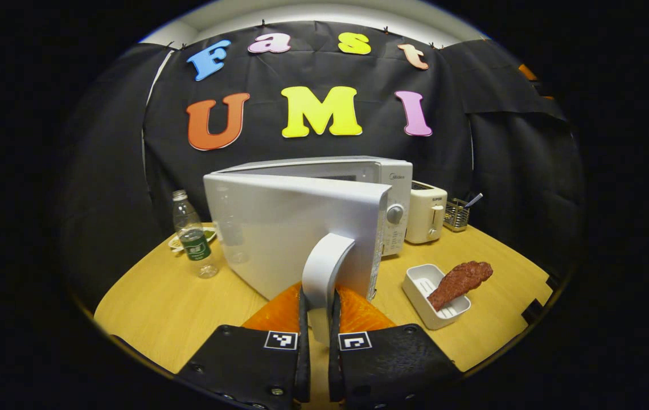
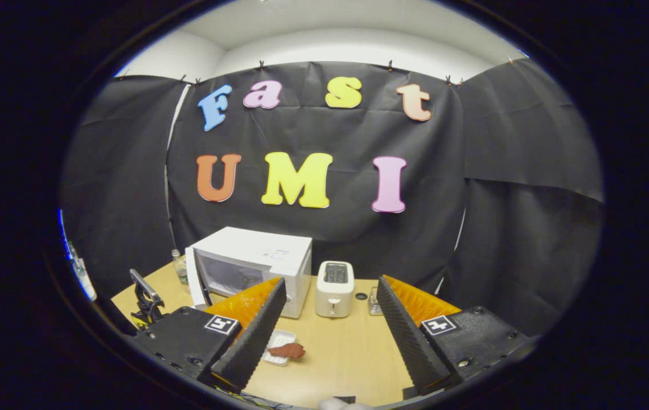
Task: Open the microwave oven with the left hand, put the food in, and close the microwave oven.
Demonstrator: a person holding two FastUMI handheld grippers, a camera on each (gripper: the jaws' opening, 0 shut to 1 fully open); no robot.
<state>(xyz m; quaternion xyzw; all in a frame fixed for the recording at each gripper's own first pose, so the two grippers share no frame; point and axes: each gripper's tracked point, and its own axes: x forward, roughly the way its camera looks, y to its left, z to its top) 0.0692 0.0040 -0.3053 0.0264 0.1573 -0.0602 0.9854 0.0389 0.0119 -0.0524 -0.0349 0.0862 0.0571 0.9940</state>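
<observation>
Left gripper view
- Left gripper (image 1: 319, 319): its two black fingers squeeze the white door handle (image 1: 324, 270) from both sides.
- Microwave (image 1: 358, 171): the door (image 1: 284, 228) is swung partly open and faces the camera. It hides the inside of the oven, so you cannot see in.
- Food (image 1: 460, 283): a brown piece of meat lying across a small white tray (image 1: 424, 296) on the table (image 1: 153, 307), just right of the door. One end sticks out past the tray rim.
- Bottle (image 1: 192, 234): clear, with a green label, standing left of the door. A small plate (image 1: 176, 242) is partly hidden behind it.
- Toaster (image 1: 426, 212): white, right beside the microwave.
- Wire rack (image 1: 456, 214): past the toaster, small and hard to make out.

Right gripper view
- Right gripper (image 2: 327, 330): fingers spread wide apart, holding nothing, up above the table (image 2: 341, 353).
- Microwave (image 2: 256, 259): far off, with the door (image 2: 202, 279) standing a little open on the left.
- Food (image 2: 287, 351): on its white tray (image 2: 276, 341), partly hidden by the near finger.
- Toaster (image 2: 334, 288): between the two fingers, by the microwave.
- Dark tool (image 2: 145, 299) at the left edge: cut off and too unclear to tell.
</observation>
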